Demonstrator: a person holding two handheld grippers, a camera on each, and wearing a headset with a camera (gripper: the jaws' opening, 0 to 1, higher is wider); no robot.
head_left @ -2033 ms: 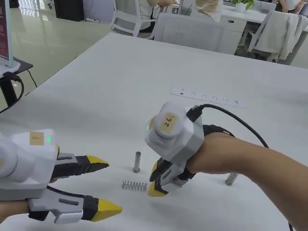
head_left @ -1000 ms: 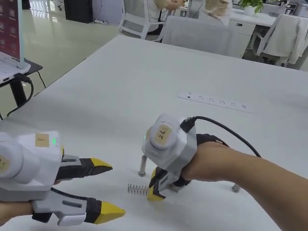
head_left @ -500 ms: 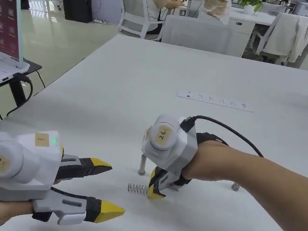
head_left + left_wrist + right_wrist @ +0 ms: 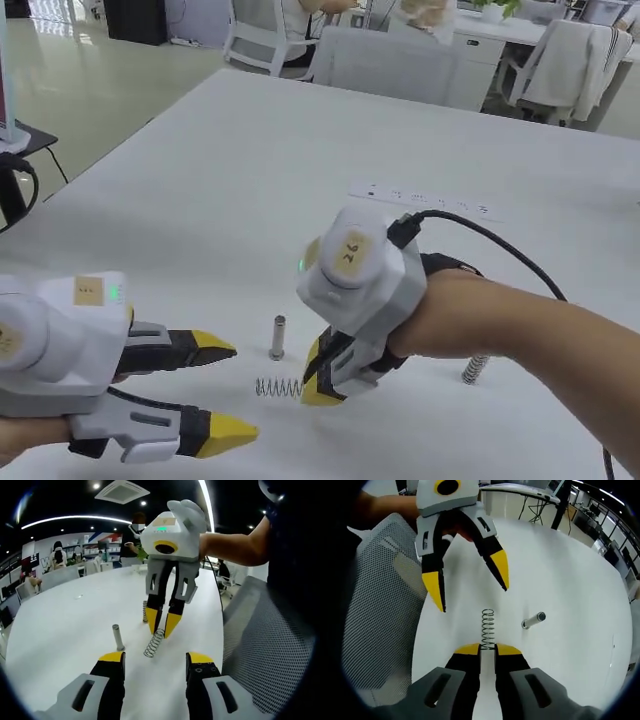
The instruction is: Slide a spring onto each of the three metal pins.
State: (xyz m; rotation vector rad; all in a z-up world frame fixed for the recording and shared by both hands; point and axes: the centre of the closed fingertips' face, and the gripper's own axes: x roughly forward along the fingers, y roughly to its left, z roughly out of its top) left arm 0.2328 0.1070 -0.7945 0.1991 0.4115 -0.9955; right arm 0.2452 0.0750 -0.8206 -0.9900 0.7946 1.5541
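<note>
Pinching the near end of the loose spring (image 4: 488, 625), the right gripper (image 4: 487, 649) is held low over the white worktop (image 4: 200, 200), jaws pressed nearly together on the coil. The spring lies flat just beside the upright bare pin (image 4: 277, 338). The left gripper (image 4: 225, 390) is held spread and empty nearby. Judged best: the spring is to be lifted, tipped vertical and its free end centred over the pin top before lowering, w/ a light grip so coils aren't crushed. A second pin (image 4: 474, 369), spring apparently fitted, is shown in the head view beyond the forearm (image 4: 500, 320). The pinch itself is made clear in the right gripper view.
</note>
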